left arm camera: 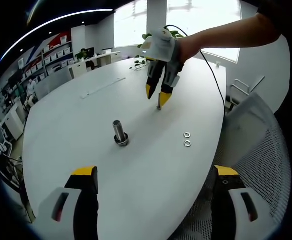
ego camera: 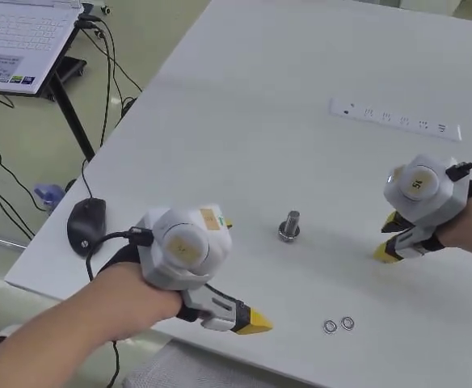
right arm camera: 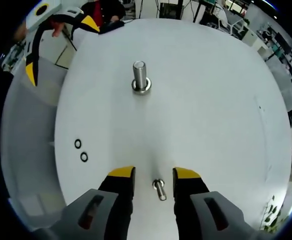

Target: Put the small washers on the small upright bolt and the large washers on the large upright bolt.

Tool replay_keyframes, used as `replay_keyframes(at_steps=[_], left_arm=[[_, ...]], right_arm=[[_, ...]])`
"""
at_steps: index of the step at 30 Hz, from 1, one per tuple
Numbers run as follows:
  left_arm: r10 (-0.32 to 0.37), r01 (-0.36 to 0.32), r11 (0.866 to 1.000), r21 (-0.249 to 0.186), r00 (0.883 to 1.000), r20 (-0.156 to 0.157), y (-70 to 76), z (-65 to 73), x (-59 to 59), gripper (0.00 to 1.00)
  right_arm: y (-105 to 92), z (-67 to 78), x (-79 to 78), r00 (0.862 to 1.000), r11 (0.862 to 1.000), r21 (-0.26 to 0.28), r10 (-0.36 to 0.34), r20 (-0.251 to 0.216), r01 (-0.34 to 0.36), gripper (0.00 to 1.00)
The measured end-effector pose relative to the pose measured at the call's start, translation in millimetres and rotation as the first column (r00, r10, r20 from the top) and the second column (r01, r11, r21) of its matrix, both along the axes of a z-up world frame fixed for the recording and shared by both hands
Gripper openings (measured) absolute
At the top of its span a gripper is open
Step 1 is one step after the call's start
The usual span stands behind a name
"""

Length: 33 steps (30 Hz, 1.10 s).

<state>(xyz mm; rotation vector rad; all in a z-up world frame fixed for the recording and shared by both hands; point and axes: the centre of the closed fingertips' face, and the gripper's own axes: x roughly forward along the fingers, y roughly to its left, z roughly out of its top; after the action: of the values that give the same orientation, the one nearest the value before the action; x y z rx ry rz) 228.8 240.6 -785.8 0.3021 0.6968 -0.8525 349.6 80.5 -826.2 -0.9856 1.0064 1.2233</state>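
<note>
Standing upright near the middle of the white surface point(ego camera: 244, 121), the large bolt point(ego camera: 290, 226) has its head down and its shank bare. Two washers point(ego camera: 339, 325) lie flat side by side near the surface's front edge, well apart from that bolt; whether they are the small or the large size cannot be told.

The right claw point(right arm camera: 154, 176) points down at the surface with its yellow-tipped jaws partly open on either side of the small bolt point(right arm camera: 158, 189). That bolt stands upright between the jaws, with a gap on each side, so the claw has hold of nothing. In the left gripper view the same claw point(left arm camera: 157, 95) hangs over the small bolt point(left arm camera: 159, 107), beyond the large bolt point(left arm camera: 119, 133).

The left claw point(left arm camera: 153, 175) is spread wide and empty, held low over the near side of the surface and facing the large bolt. A power strip point(ego camera: 395, 120) lies farther back and a mouse point(ego camera: 86, 225) sits at the left edge.
</note>
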Motion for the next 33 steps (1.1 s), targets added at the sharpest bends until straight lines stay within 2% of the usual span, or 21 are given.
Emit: replay_keyframes(at_steps=[9, 15, 21, 26, 33], left_arm=[[0.012, -0.012, 1.0, -0.003, 1.0, -0.012, 2.7, -1.7, -3.9, 0.97], [0.022, -0.022, 1.0, -0.003, 1.0, -0.005, 3.9, -1.7, -3.9, 0.98], [0.025, -0.025, 1.0, 0.011, 1.0, -0.009, 5.6, -5.9, -5.5, 0.97], [0.031, -0.031, 1.0, -0.004, 1.0, -0.005, 3.4, -3.4, -5.3, 0.97], [0.033, -0.033, 0.999, -0.004, 0.999, -0.003, 3.4, -3.4, -5.1, 0.97]], right_arm=[[10.6, 6.5, -17.5, 0.999, 0.999, 0.018, 0.05, 0.0, -0.05, 0.33], [12.3, 6.3, -31.6, 0.997, 0.997, 0.027, 0.078, -0.004, -0.078, 0.35], [11.3, 1.6, -43.9, 0.996, 0.995, 0.036, 0.09, -0.018, -0.09, 0.35], [9.2, -4.5, -53.4, 0.994, 0.994, 0.039, 0.105, -0.03, -0.103, 0.35], [11.4, -12.3, -70.8, 0.991, 0.991, 0.057, 0.124, -0.041, -0.122, 0.35]])
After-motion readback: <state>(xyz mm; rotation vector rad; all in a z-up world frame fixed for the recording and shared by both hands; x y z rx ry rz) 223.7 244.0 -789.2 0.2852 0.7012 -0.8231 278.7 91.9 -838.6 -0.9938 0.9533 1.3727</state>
